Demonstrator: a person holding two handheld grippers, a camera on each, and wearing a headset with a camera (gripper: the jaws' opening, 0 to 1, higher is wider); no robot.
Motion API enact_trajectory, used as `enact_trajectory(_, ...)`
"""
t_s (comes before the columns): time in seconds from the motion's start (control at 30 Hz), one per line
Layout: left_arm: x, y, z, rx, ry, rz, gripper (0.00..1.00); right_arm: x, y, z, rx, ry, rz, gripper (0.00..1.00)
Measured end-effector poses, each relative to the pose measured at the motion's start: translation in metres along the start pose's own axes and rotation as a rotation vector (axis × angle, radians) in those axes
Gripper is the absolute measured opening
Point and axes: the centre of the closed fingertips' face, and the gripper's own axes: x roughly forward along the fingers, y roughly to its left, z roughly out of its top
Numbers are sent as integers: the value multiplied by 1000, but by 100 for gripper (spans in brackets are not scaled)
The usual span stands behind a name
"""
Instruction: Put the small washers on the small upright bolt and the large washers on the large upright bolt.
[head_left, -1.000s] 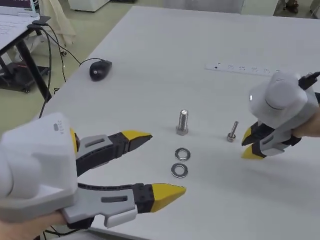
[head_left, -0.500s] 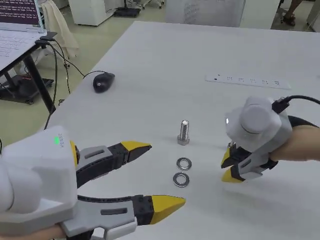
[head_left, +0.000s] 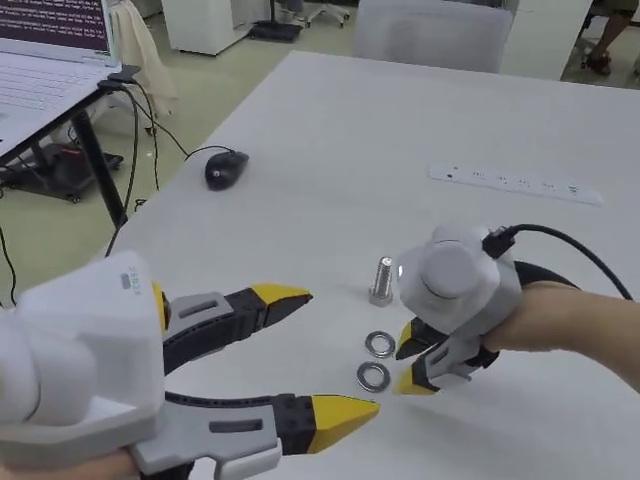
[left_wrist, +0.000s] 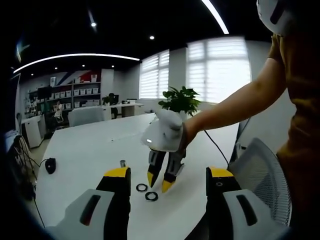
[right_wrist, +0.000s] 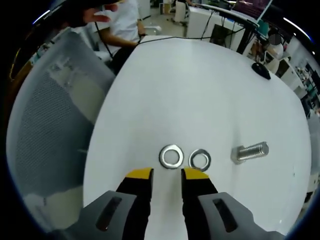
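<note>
Two steel washers lie flat on the white table, just in front of the large upright bolt. My right gripper hovers right beside them, tips pointing down, jaws a little apart and holding nothing. In the right gripper view the washers lie just past its tips, with the bolt to the side. My left gripper stands wide open near the table's front edge. The left gripper view shows its jaws, the right gripper, the washers and the bolt.
A black mouse with its cable lies at the table's left edge. A white power strip lies at the back right. A laptop sits on a side stand at left. A mesh chair stands by the table.
My right gripper has moved left, from beside the small bolt to just beside the two washers. The left gripper has stayed open in place. The head camera has shifted.
</note>
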Motion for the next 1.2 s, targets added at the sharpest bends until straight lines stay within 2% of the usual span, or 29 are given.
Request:
enact_trajectory(0.4,-3,11,-1,-20,-17,19,60,14,-6,9,-6,6,16,27)
enact_trajectory(0.63,-4,15,-2,-27,-18,26,60,20,-3,6,-22,29,34,28)
enact_trajectory(0.7,-4,15,-3,-31,-18,26,60,21,-1,1,-48,55,31,28)
enact_trajectory(0.73,-3,15,-3,-32,-18,25,60,21,-1,4,-37,38,32,28)
enact_trajectory(0.93,-1,12,-4,-36,-21,18,60,22,2,6,-32,34,29,28)
enact_trajectory(1.2,-1,12,-4,-35,-24,23,60,22,4,6,-60,49,31,25)
